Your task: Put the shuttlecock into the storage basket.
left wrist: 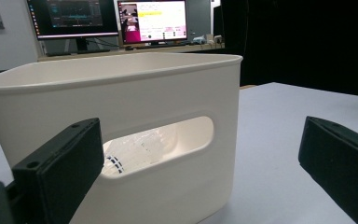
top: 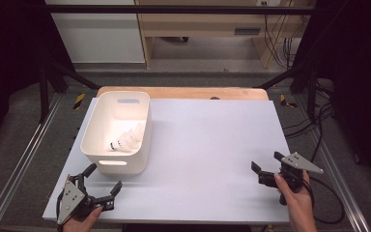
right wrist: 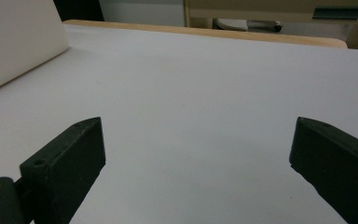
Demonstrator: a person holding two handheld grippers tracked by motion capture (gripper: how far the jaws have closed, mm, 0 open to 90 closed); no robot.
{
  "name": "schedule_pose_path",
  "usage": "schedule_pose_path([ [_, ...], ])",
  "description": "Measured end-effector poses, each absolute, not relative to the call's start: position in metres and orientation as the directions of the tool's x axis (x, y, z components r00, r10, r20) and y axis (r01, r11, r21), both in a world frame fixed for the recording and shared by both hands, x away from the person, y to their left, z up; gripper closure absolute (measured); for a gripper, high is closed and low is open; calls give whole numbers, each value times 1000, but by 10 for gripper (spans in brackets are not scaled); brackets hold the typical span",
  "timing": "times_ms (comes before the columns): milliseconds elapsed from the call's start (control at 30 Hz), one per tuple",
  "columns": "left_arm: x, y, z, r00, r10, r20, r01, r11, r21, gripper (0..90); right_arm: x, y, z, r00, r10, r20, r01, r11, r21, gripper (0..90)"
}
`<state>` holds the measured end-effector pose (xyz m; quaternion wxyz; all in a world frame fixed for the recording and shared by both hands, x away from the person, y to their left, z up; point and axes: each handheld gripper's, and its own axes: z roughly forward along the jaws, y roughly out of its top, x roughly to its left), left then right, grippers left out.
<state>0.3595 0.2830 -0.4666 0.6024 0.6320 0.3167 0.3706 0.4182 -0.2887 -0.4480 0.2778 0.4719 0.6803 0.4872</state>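
Note:
A white plastic bin [top: 117, 128] stands on the left part of the white table top [top: 207, 145]. White shuttlecocks [top: 127, 138] lie inside it; one of them shows through the bin's handle slot [left wrist: 149, 147] in the left gripper view. My left gripper [top: 104, 177] sits just in front of the bin's near wall [left wrist: 135, 107], jaws wide apart and empty. My right gripper [top: 265, 162] rests near the table's front right, open, with bare table [right wrist: 200, 116] between its jaws.
A wooden edge [top: 183, 92] runs along the table's far side. Metal rails [top: 24, 154] flank the table on both sides. Monitors [left wrist: 151, 21] stand behind the bin in the left gripper view. The bin's side [right wrist: 18, 42] shows at the far left of the right gripper view.

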Motion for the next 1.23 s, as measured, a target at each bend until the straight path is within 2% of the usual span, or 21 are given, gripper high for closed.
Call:
schedule_pose_path([
  [667, 359, 283, -467, 526, 846, 88, -47, -75, 996, 2, 414, -273, -461, -432, 900, 58, 346, 106, 932, 39],
  [867, 360, 283, -467, 526, 847, 79, -44, -66, 997, 2, 415, -265, -463, -458, 889, 1, 274, 140, 951, 40],
  [1233, 360, 281, -466, 529, 846, 69, -40, -56, 998, 2, 419, -250, -471, -489, 872, -33, 174, 135, 975, 37],
])
